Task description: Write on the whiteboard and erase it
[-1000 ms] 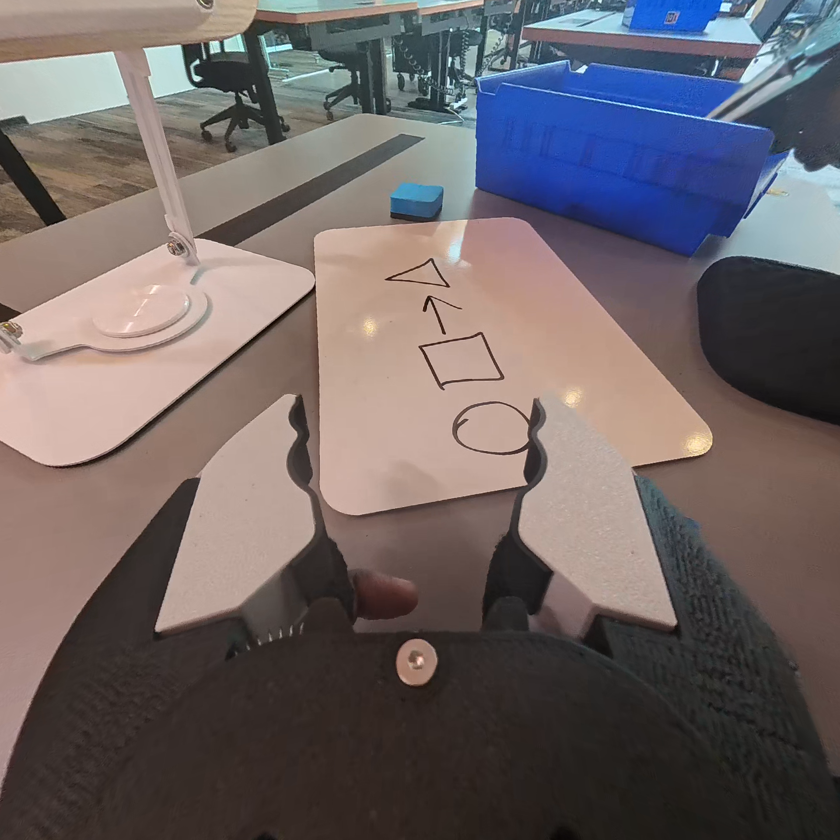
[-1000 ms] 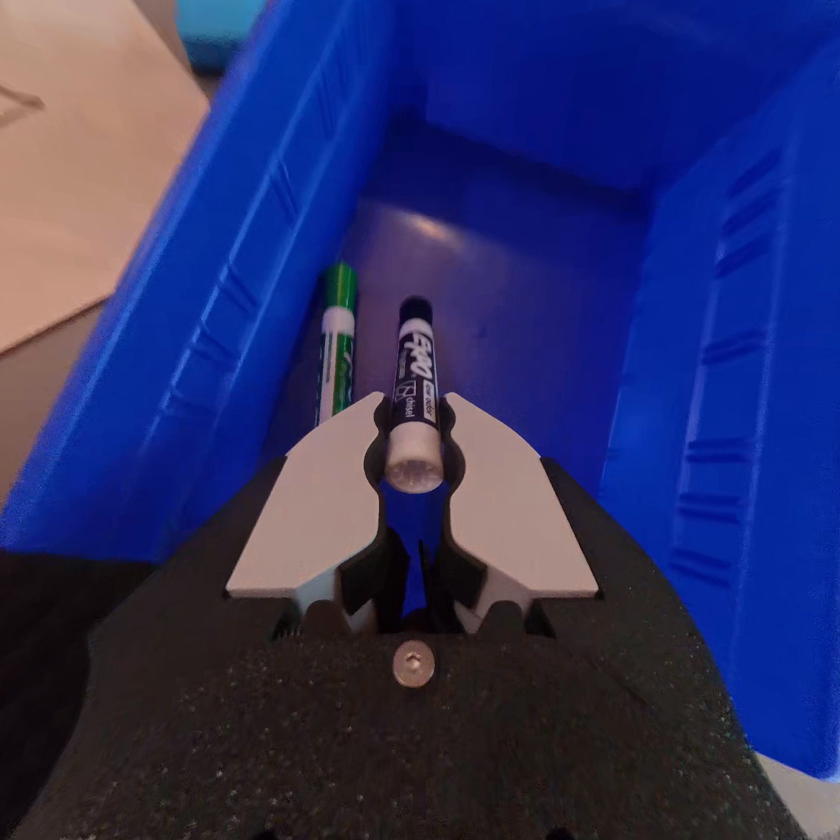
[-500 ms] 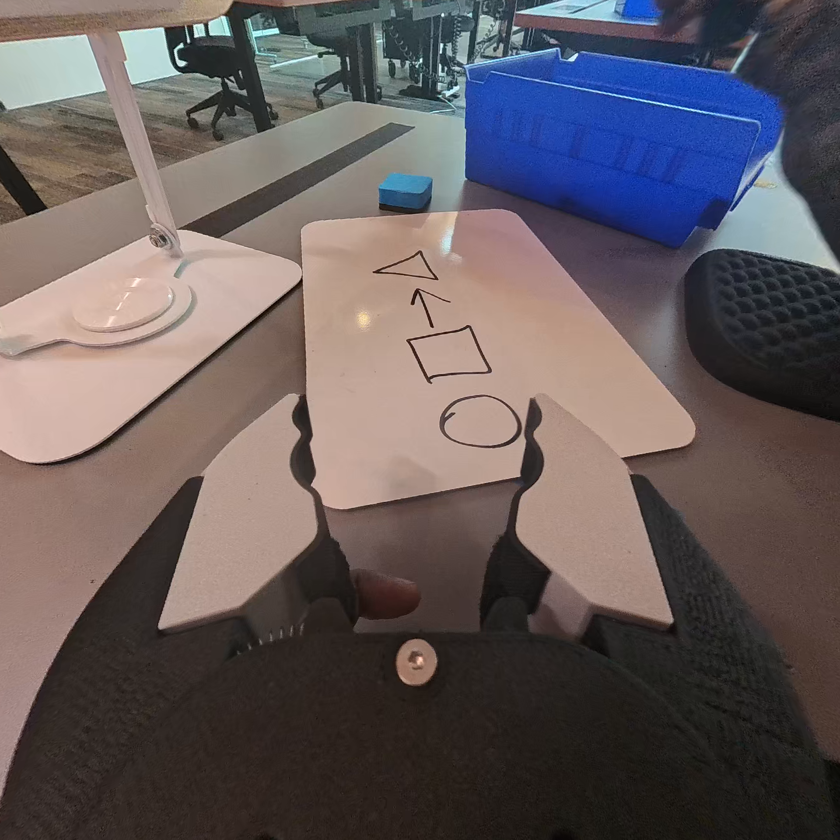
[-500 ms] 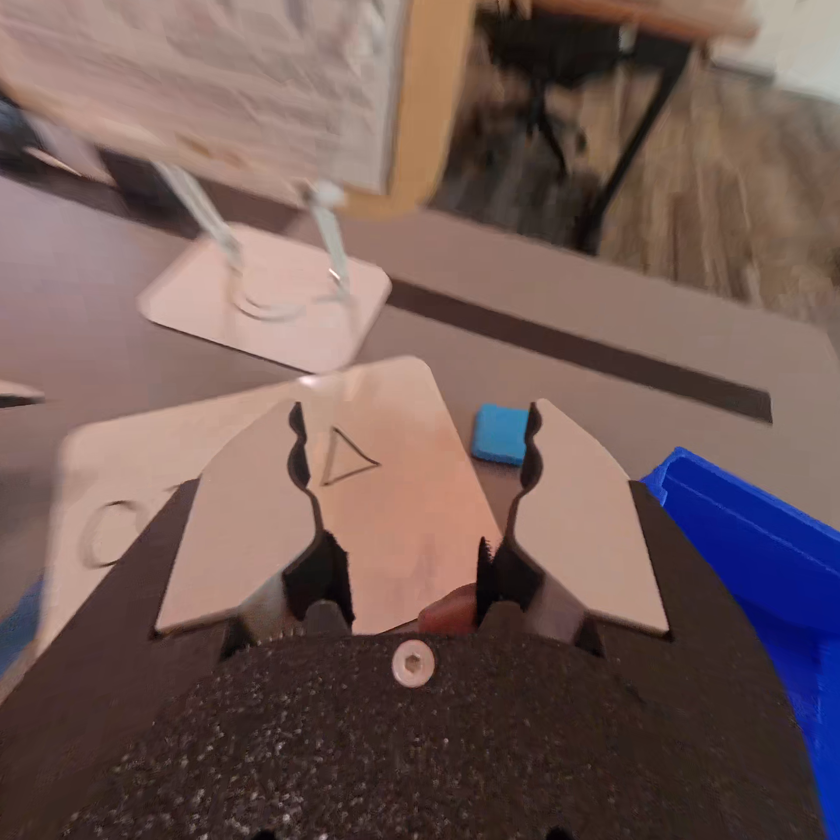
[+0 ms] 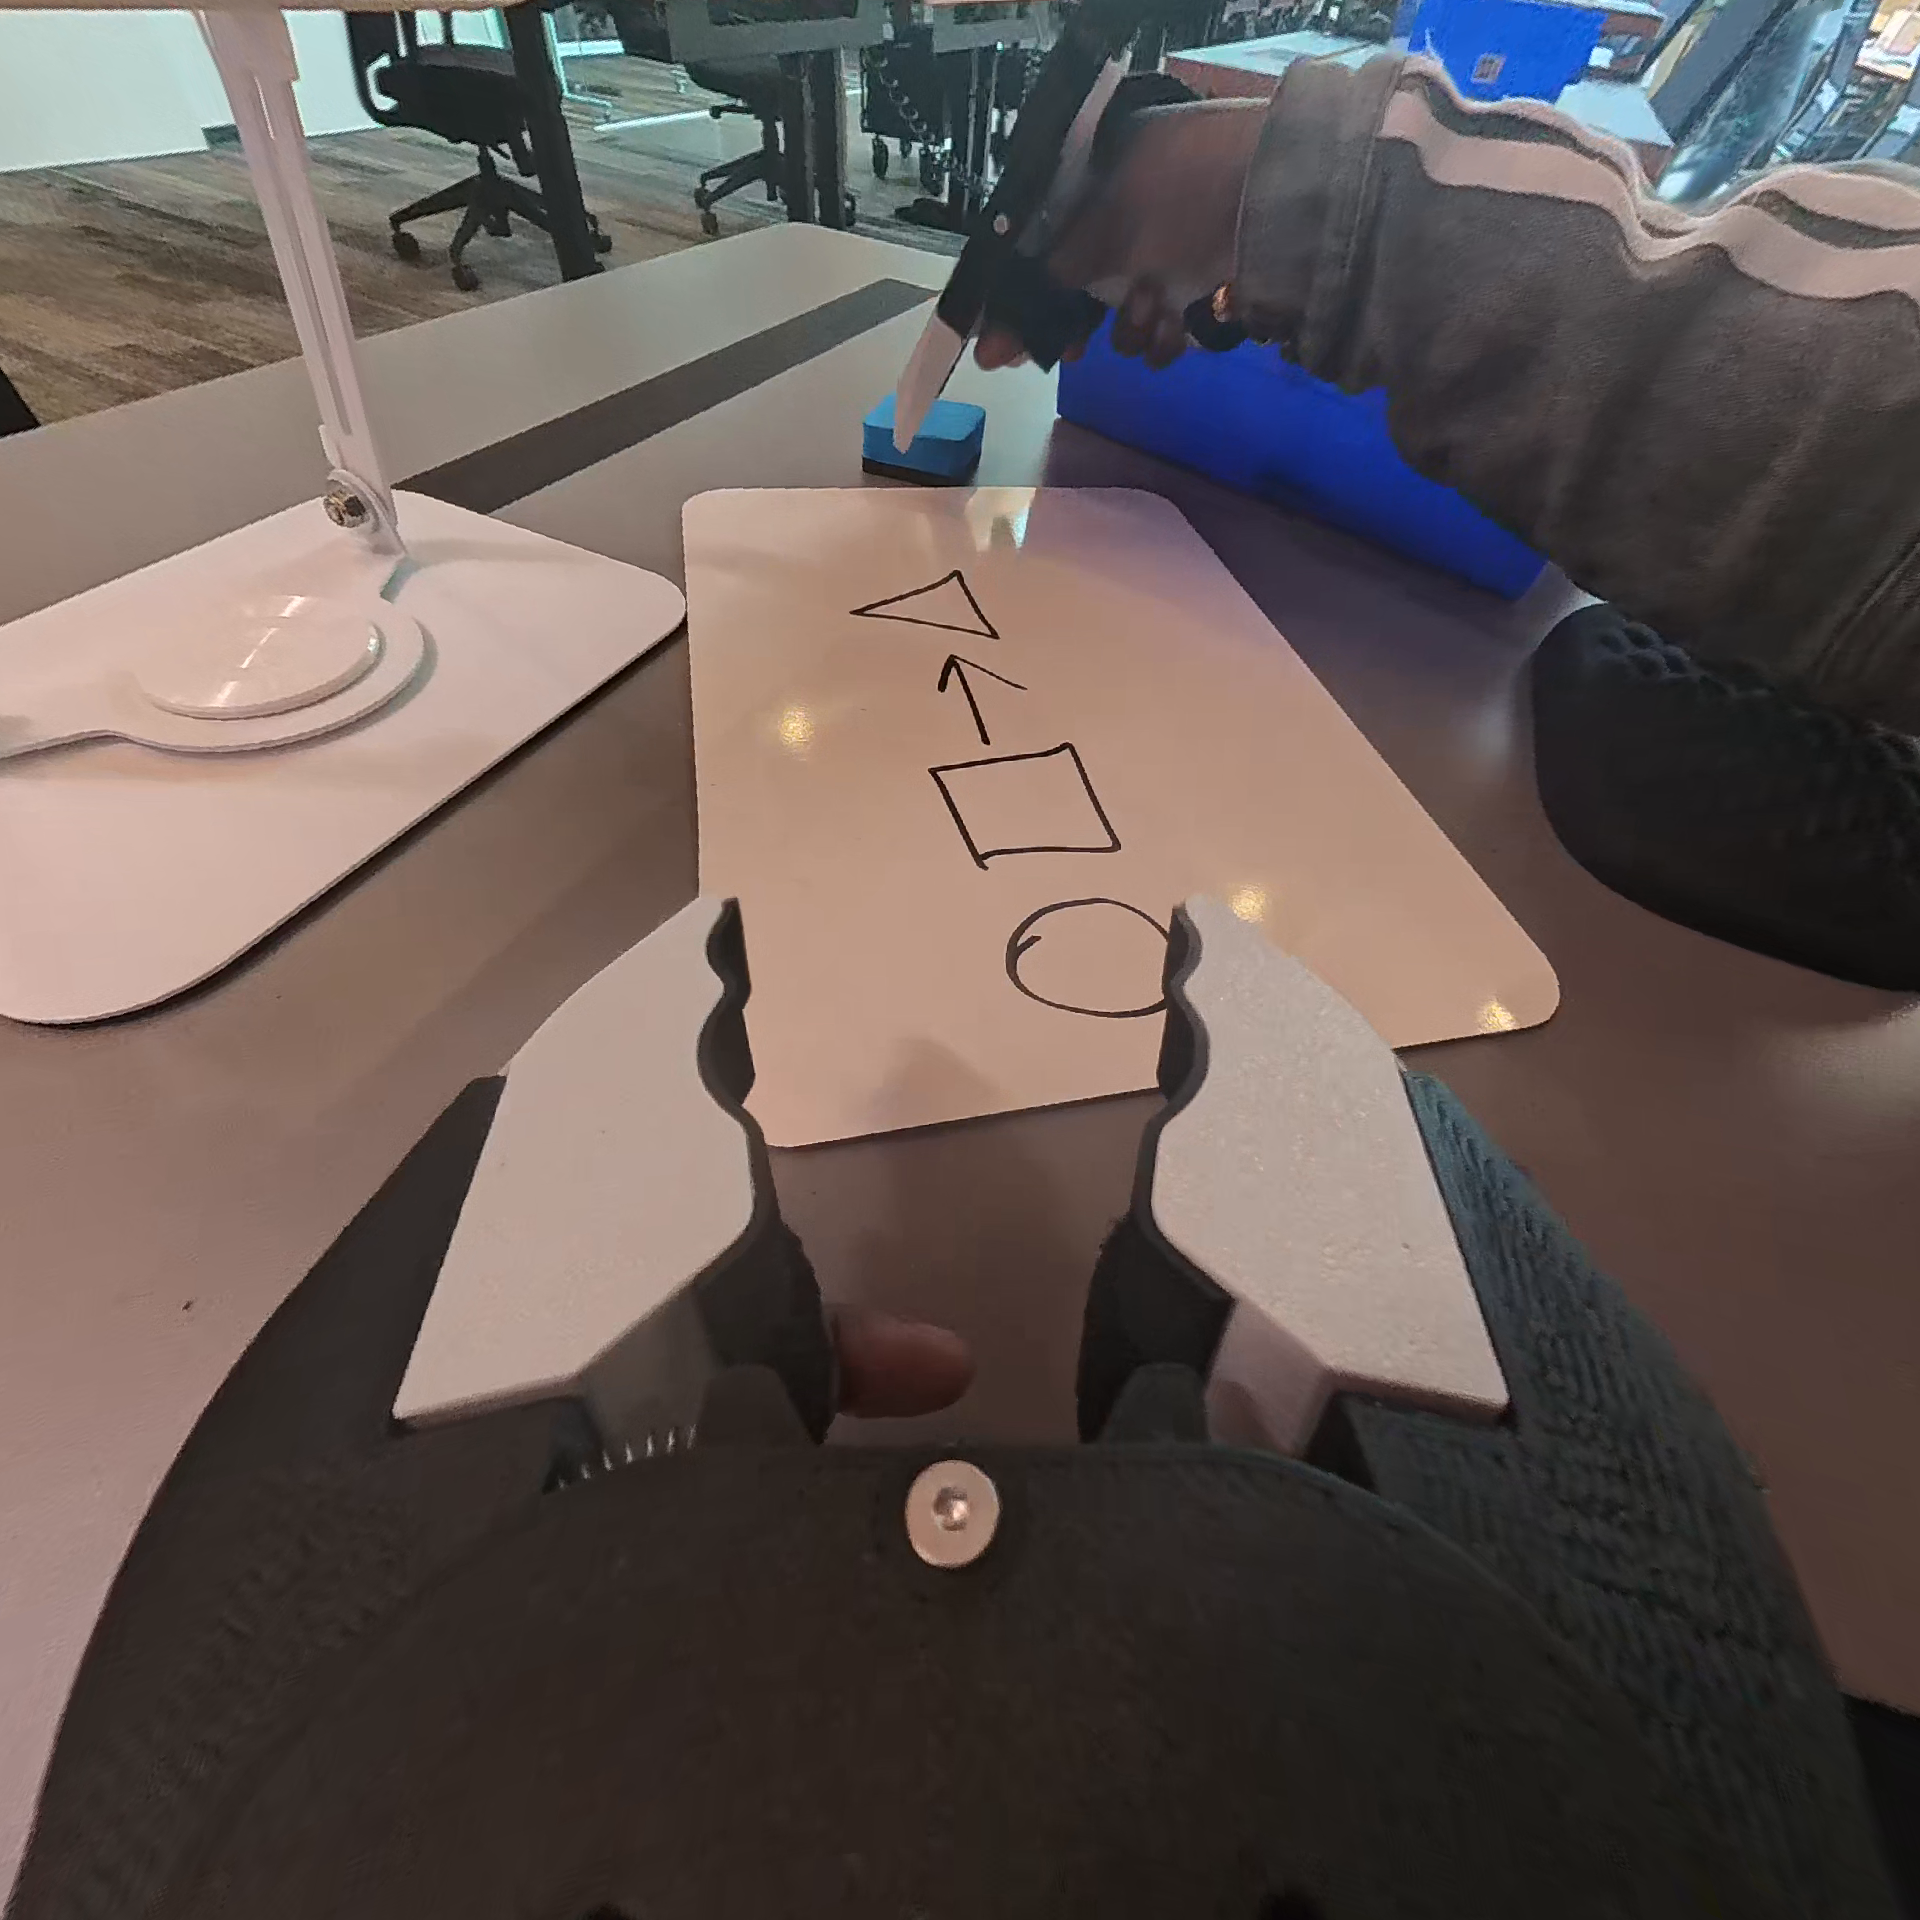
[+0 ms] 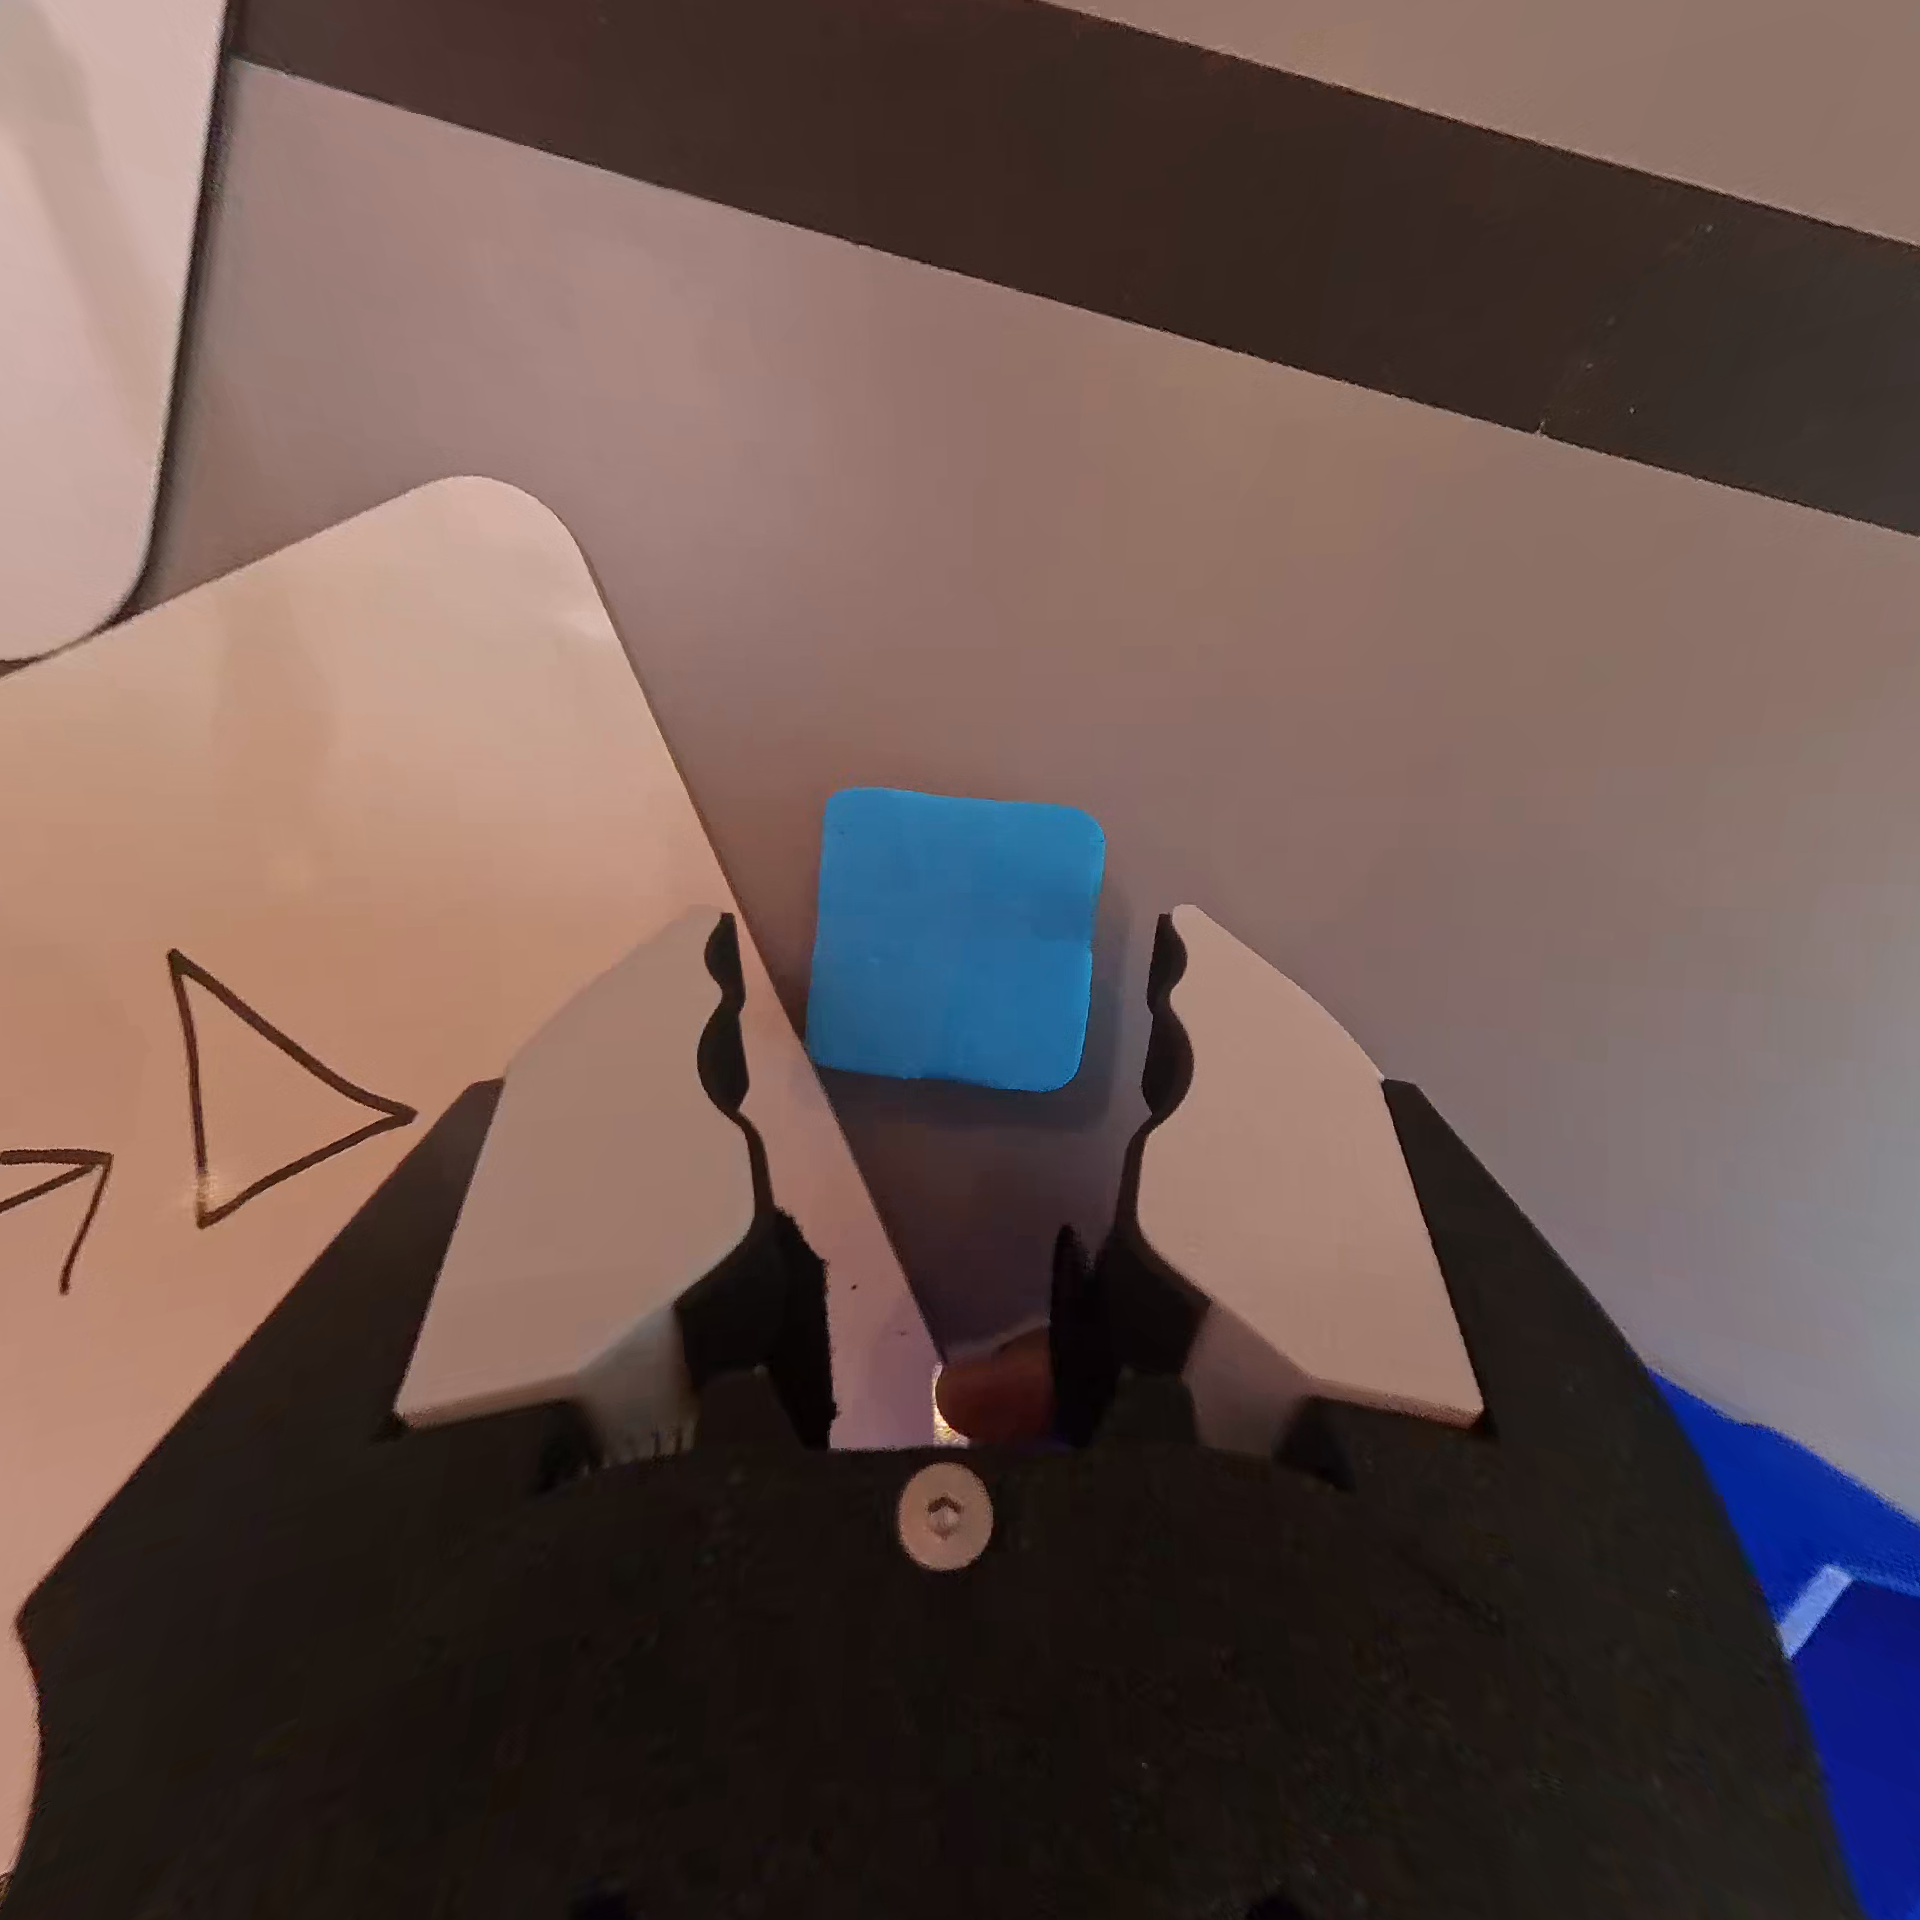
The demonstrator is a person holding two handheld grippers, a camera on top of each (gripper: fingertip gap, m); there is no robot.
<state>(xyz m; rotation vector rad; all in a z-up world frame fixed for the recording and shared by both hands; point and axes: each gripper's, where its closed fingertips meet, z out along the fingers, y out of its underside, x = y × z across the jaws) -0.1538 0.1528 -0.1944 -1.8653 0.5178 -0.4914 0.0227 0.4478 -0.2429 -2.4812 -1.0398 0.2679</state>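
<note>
A white whiteboard (image 5: pixel 1195 748) lies flat on the grey table, with a triangle, an arrow, a square and a circle drawn in black; its far corner shows in the right wrist view (image 6: pixel 364 779). A blue eraser (image 5: pixel 923 436) sits just past the board's far edge. My right gripper (image 6: pixel 948 925) is open and empty, pointing down over the eraser (image 6: pixel 956 940), which lies between the fingertips; it also shows in the left wrist view (image 5: pixel 925 400). My left gripper (image 5: pixel 956 925) is open and empty, low over the board's near edge.
A blue bin (image 5: pixel 1278 447) stands at the far right, its corner near my right gripper (image 6: pixel 1797 1527). A white lamp base (image 5: pixel 260 748) with a slanted arm lies left of the board. A black padded rest (image 5: pixel 1745 810) is at the right. A sleeved arm (image 5: pixel 1610 332) reaches across. The tips of one gripper are about 35 centimetres away from the tips of the other.
My right gripper let go of the black marker in the blue bin, opened, swung out and came down over the blue eraser. My left gripper barely moved.
</note>
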